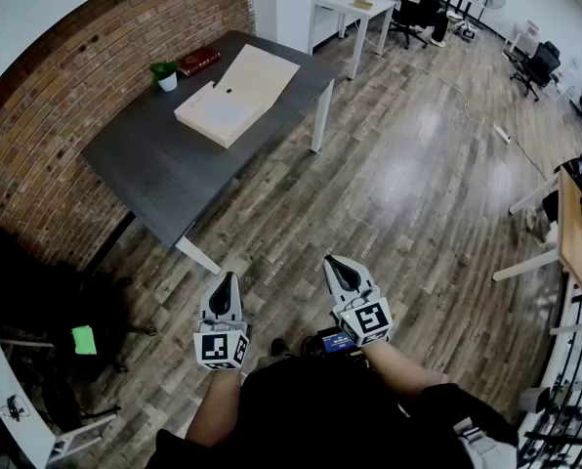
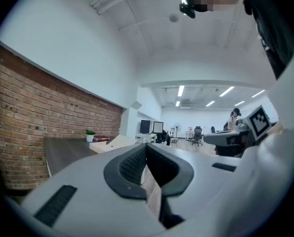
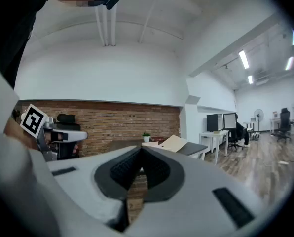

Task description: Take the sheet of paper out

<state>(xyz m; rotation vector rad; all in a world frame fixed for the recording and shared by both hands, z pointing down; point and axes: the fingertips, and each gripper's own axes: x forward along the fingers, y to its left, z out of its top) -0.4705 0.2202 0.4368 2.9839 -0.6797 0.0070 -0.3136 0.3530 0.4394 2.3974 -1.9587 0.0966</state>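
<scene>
Both grey two-jaw tongs are clenched on nothing, pad tips touching: the left tongs (image 1: 225, 278) and the right tongs (image 1: 338, 261) point level side by side above the wooden plank floor (image 1: 408, 184), well apart from the dark grey rectangular table (image 1: 145, 159). A flat beige cardboard box (image 1: 257, 74) lies open toward the table's far end, lid raised. The white sheet of paper (image 1: 221, 115) appears to lie in its base. A small green plant in a white pot (image 1: 165, 74) and a dark red book (image 1: 198, 61) stand along the edge by the brick wall (image 1: 37, 154).
</scene>
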